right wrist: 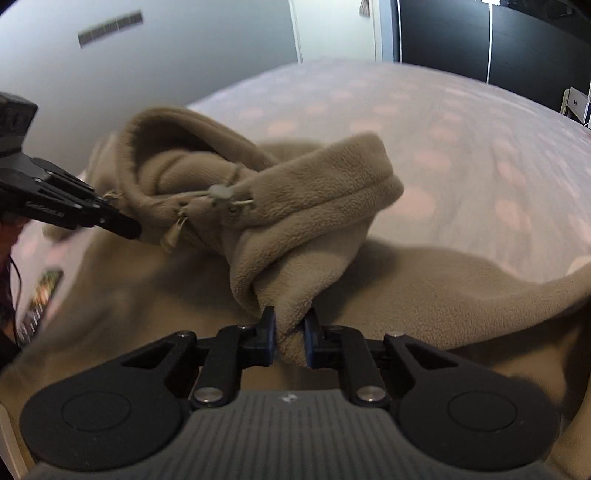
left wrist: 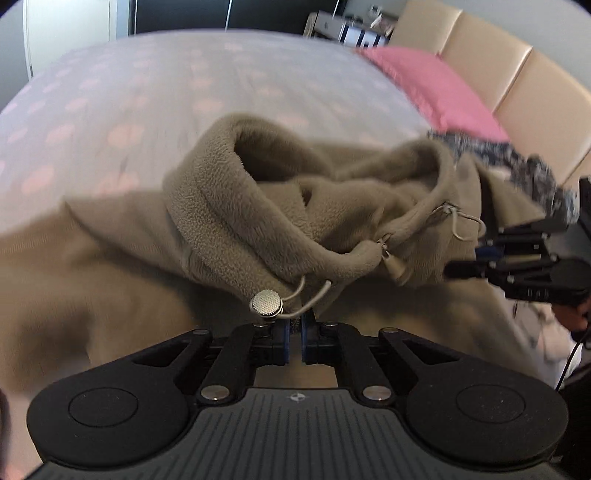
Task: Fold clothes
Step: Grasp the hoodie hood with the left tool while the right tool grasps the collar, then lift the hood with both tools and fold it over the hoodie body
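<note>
A tan fleece hoodie (left wrist: pixel 229 221) lies over the bed, its hood bunched up and lifted. My left gripper (left wrist: pixel 294 339) is shut on the hoodie's fabric by the collar, just under a round metal drawstring stopper (left wrist: pixel 266 302). My right gripper (right wrist: pixel 290 338) is shut on a thick fold of the same hoodie (right wrist: pixel 314 192) at the other side of the hood. Each gripper shows in the other's view: the right gripper at the right edge (left wrist: pixel 480 258), the left gripper at the left edge (right wrist: pixel 122 225). A zipper pull (left wrist: pixel 393 267) hangs between them.
The bed (left wrist: pixel 129 92) has a white sheet with pink dots. A pink pillow (left wrist: pixel 436 85) and a dark patterned garment (left wrist: pixel 517 166) lie near the beige padded headboard (left wrist: pixel 517 66). A wall and dark wardrobe (right wrist: pixel 461 33) stand behind the bed.
</note>
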Demonstrator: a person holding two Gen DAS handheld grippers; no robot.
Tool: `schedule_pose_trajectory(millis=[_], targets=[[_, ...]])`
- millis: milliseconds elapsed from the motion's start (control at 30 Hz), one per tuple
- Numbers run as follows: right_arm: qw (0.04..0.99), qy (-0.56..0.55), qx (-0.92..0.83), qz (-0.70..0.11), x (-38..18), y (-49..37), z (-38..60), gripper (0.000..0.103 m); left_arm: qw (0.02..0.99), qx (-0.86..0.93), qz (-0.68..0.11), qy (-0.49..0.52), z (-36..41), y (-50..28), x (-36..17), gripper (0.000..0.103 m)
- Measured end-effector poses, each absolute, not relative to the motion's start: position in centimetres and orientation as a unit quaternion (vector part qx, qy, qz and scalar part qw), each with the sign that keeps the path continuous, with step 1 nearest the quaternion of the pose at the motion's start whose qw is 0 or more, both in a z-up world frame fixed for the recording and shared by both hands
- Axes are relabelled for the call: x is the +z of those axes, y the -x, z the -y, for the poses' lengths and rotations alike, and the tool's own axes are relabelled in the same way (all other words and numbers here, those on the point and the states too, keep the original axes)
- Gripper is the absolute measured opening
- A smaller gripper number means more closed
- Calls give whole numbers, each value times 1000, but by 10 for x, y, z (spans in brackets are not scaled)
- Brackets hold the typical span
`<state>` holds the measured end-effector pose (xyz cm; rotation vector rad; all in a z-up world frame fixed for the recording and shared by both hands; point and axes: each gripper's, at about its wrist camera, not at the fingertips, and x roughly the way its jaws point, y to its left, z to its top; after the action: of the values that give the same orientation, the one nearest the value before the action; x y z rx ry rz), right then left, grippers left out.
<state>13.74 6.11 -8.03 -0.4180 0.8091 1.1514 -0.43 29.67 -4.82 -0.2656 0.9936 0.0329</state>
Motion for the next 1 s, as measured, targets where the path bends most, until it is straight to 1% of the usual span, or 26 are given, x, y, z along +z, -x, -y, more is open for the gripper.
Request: schedule_pose_trajectory(millis=[67,167,200,233,267,300,333,400,500,633,733,767,800,833,867,900,933,1000], targets=[[740,218,512,-378,-94,-127,-62,23,862,21,-492,118,-289,9,-64,4],[743,212,503,-387,-90,-118,-55,26,845,28,-520,120,-285,19,-70,7],[742,209,507,-386,-84,-115,-52,29,845,28,-521,118,-284,24,-66,15],[744,205,509,-381,-77,-113,-49,36,850,29,-514,112,-284,29,-58,24],[749,198,509,-375,-70,-112,-46,40,856,33,-504,107,-284,33,-50,30],[755,191,507,-370,-62,-112,-43,40,864,40,-491,102,-285,37,-41,44],[760,182,505,-367,-54,-113,-42,40,873,49,-477,91,-284,39,-33,50],[773,171,497,-355,-39,-114,-42,41,889,68,-447,66,-280,43,-16,50],[792,172,488,-323,-22,-112,-50,46,909,91,-405,28,-275,40,1,53],[807,182,473,-302,-17,-116,-72,51,912,98,-395,-39,-261,15,-3,53],[813,210,461,-287,-23,-123,-89,51,905,95,-400,-115,-250,0,-15,49],[813,223,458,-281,-25,-125,-93,48,900,93,-401,-143,-247,-4,-20,49],[813,236,456,-275,-29,-126,-97,47,894,94,-403,-169,-245,-6,-26,46],[813,246,454,-270,-33,-127,-101,44,889,97,-408,-185,-245,-8,-32,38],[813,254,452,-266,-36,-127,-103,33,886,100,-412,-190,-245,-10,-37,30],[811,262,450,-265,-40,-128,-104,23,883,101,-417,-191,-246,-12,-41,15],[808,265,451,-271,-43,-129,-104,14,884,101,-415,-189,-248,-12,-43,11],[809,262,453,-268,-43,-129,-98,13,891,100,-404,-180,-251,-6,-40,10]])
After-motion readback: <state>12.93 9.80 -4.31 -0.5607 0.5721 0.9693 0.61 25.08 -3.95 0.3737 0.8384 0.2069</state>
